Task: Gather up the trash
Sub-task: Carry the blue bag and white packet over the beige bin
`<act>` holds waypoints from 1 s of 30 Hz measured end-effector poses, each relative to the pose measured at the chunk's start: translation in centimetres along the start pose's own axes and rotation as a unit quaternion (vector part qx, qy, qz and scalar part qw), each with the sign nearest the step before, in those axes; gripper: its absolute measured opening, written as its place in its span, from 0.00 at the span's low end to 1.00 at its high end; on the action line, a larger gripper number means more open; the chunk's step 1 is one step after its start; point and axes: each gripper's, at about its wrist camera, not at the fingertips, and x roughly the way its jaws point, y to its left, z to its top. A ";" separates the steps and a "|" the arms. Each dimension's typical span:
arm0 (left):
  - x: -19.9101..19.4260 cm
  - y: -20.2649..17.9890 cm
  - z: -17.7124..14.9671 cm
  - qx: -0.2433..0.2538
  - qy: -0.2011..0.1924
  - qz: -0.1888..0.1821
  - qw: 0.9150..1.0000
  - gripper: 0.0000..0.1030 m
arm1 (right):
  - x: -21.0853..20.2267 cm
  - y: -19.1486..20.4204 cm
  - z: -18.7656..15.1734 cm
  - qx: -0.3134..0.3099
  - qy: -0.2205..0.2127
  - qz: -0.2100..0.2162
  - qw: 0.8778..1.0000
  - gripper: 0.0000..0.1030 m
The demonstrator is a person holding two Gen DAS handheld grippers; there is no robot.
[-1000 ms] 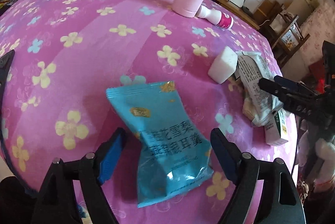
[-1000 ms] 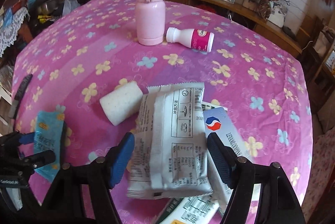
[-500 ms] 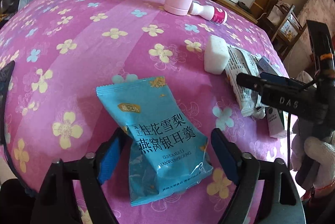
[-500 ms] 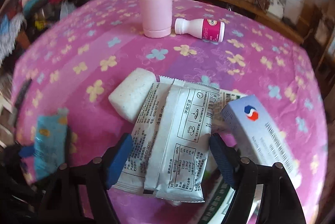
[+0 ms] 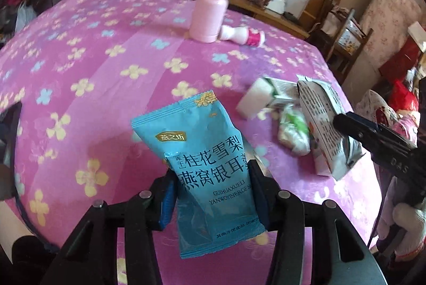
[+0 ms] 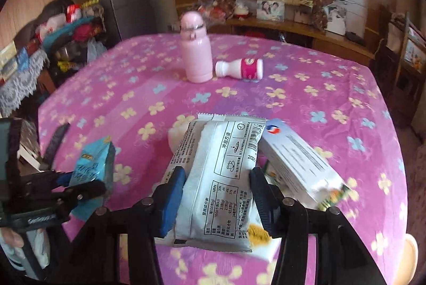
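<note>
Left gripper (image 5: 213, 191), jaws just closing, clamps blue foil snack packet (image 5: 205, 165), long axis toward 12 o'clock; right gripper (image 6: 217, 194), likewise closing, clamps white printed sachet (image 6: 221, 178), also toward 12 o'clock

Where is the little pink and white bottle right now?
The small drink bottle lies on its side on the flowered tablecloth, far side of the table, just right of the upright pink flask in both views.

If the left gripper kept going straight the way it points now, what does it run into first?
Probably only the flowered tablecloth. The left gripper is shut on the blue packet, whose top edge would touch first; the pink flask stands farther off. Depth is unclear.
</note>
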 end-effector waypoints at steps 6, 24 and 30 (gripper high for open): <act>-0.4 -3.1 -0.2 0.029 -0.003 -0.012 1.000 0.50 | -3.5 -1.5 -1.7 0.018 -0.017 -0.012 1.000 0.52; -0.6 -12.3 -1.4 0.117 -0.005 -0.040 0.992 0.50 | -11.1 -8.1 -7.2 0.086 -0.045 -0.067 0.993 0.52; -0.3 -15.8 -1.6 0.147 -0.003 -0.054 0.988 0.50 | -13.0 -10.2 -8.4 0.106 -0.053 -0.086 0.989 0.52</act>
